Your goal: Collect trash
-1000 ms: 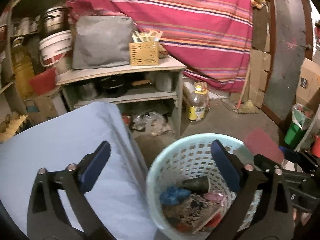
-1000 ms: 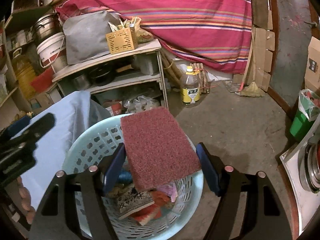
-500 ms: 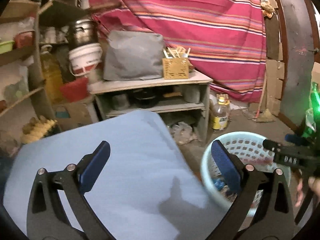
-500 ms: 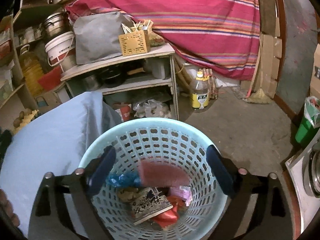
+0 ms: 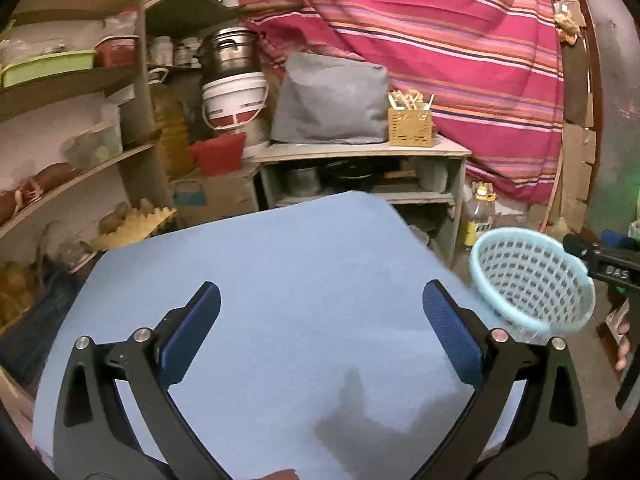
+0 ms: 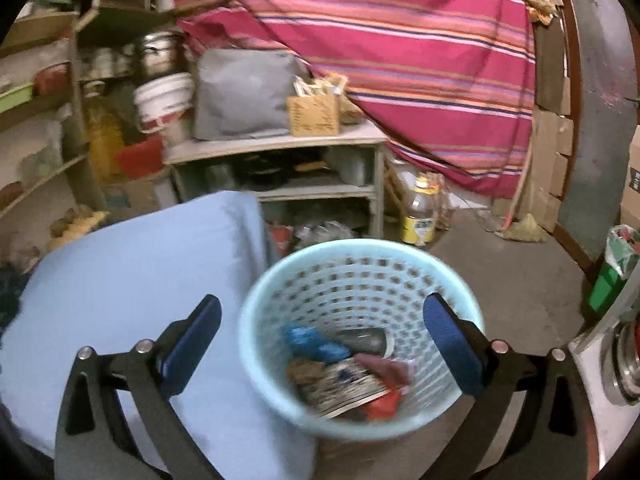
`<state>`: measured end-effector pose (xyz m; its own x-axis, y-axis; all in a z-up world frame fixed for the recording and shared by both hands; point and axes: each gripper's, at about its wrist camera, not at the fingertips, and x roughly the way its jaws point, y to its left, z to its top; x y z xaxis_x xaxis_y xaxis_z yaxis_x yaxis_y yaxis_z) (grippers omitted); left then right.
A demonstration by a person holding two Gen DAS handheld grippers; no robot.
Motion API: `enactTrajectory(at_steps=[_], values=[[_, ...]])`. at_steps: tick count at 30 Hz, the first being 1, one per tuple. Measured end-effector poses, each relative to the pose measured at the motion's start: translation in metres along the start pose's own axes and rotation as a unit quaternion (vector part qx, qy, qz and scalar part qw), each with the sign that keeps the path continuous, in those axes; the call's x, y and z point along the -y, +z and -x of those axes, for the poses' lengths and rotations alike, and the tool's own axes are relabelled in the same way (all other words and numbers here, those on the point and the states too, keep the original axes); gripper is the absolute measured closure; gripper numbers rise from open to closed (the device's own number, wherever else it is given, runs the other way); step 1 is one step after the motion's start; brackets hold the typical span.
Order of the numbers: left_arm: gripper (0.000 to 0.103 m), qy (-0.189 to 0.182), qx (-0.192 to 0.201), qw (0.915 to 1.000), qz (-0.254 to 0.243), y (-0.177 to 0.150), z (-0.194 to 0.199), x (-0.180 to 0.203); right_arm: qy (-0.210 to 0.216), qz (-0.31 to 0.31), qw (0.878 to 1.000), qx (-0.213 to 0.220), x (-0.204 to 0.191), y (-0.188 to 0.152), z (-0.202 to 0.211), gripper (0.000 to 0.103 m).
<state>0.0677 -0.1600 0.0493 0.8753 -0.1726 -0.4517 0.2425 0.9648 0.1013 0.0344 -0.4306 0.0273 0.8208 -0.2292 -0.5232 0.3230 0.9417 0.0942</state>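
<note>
A light blue plastic basket [image 6: 360,264] stands on the floor beside the blue-covered table [image 6: 132,280]. It holds several pieces of trash, among them a printed packet [image 6: 344,384], a blue wrapper [image 6: 312,344] and the red scouring pad [image 6: 384,368]. My right gripper [image 6: 320,344] hangs open and empty above the basket. My left gripper [image 5: 320,328] is open and empty over the blue table top [image 5: 280,280]. The basket [image 5: 528,280] shows at the right in the left wrist view, with the right gripper [image 5: 604,260] beside it.
A wooden shelf unit [image 5: 360,152] with a grey bag [image 5: 328,100] and a yellow box stands behind the table. An oil bottle [image 6: 418,216] stands on the floor. Shelves [image 5: 60,128] line the left. A green bin [image 6: 608,280] and a stove edge are at the right.
My right gripper opened and the red scouring pad fell into the basket. My left gripper swung left from over the basket to over the blue table top.
</note>
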Motion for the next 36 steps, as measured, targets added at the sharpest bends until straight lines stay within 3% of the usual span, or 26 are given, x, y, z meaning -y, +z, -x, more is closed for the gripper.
enactTrajectory(at_steps=[2, 8, 13, 18, 23, 25, 36], values=[[0.005, 0.018, 0.004, 0.9998, 0.007, -0.012, 0.011, -0.011, 0.009, 0.004, 1.0, 0.007, -0.019, -0.012, 0.016, 0.004], [0.005, 0.024, -0.002, 0.9993, 0.029, -0.045, 0.034, -0.044, 0.005, 0.033, 0.999, 0.031, -0.069, -0.051, 0.049, 0.004], [0.005, -0.002, -0.025, 0.9967, 0.077, -0.071, 0.038, -0.075, 0.027, 0.051, 0.997, 0.046, -0.106, -0.077, 0.07, 0.004], [0.005, 0.013, -0.019, 0.9947, 0.1, -0.091, 0.045, -0.097, 0.032, 0.08, 0.994, 0.061, -0.135, -0.095, 0.077, 0.004], [0.005, 0.085, 0.019, 0.9936, 0.072, -0.096, 0.055, -0.096, 0.04, 0.077, 0.995, 0.059, -0.146, -0.102, 0.075, 0.004], [0.005, 0.095, 0.02, 0.9934, 0.062, -0.1, 0.055, -0.094, 0.042, 0.077, 0.994, 0.059, -0.145, -0.103, 0.075, 0.004], [0.005, 0.07, 0.008, 0.9956, 0.062, -0.102, 0.047, -0.09, 0.036, 0.07, 0.995, 0.064, -0.146, -0.099, 0.066, 0.004]])
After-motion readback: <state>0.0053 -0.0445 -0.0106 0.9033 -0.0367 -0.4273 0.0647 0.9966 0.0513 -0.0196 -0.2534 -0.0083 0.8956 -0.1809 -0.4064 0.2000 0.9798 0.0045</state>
